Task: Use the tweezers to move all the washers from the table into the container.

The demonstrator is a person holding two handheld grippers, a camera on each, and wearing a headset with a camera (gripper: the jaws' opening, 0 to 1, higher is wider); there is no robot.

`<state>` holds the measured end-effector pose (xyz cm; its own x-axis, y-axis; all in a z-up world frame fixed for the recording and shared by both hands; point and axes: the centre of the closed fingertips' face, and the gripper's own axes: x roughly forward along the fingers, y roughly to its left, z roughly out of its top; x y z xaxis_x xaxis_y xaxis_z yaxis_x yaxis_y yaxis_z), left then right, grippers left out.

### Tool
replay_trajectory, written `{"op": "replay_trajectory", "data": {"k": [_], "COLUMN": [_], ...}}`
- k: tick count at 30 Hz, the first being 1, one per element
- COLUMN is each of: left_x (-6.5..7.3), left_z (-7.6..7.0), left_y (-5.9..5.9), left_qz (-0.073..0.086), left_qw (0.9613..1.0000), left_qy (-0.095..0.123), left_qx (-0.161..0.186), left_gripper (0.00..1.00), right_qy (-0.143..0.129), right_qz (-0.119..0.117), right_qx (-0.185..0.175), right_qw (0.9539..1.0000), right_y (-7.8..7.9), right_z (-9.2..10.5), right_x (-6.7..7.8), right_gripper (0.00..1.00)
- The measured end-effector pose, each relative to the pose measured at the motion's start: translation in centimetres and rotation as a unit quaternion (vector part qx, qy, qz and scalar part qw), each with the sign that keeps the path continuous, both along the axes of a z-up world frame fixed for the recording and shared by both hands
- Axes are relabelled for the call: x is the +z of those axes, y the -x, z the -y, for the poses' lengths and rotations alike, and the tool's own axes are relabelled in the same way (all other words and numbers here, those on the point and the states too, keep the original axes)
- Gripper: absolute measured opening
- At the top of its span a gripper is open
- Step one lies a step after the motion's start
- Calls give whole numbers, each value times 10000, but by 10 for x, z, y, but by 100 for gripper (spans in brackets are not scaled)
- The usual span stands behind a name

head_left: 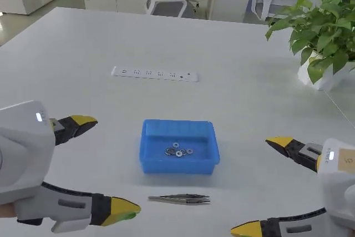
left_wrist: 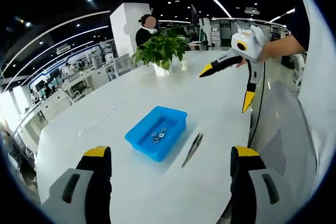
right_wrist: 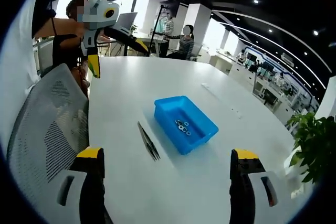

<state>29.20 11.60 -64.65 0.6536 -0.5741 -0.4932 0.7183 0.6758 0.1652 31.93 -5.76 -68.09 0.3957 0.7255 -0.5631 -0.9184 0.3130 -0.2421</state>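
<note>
Small silver metal washers (head_left: 178,151) lie inside blue plastic container (head_left: 177,125), ahead btw both grippers. Left gripper (head_left: 115,164) & right gripper (head_left: 250,185) spread wide, empty. Slim steel tweezers (head_left: 180,198) lie on white bench (head_left: 166,43), btw container & grippers. Prob. done; scan bench for strays w/o nudging container.

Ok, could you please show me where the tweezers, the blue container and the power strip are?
tweezers (head_left: 179,198): head view, on the middle of the two arms.
blue container (head_left: 177,130): head view, on its far inner wall.
power strip (head_left: 155,74): head view, on the middle of its top face.
</note>
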Motion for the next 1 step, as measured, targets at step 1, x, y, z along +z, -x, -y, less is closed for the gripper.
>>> {"op": "replay_trajectory", "data": {"k": [1], "left_x": [1], "left_z": [0], "left_y": [0], "left_qz": [0], "left_qw": [10000], "left_qy": [33], "left_qx": [-2], "left_gripper": [100], "right_qy": [-2], "right_qz": [-20], "right_qx": [-11], "right_qw": [10000], "right_y": [0], "right_z": [1], "right_x": [0], "right_gripper": [100]}}
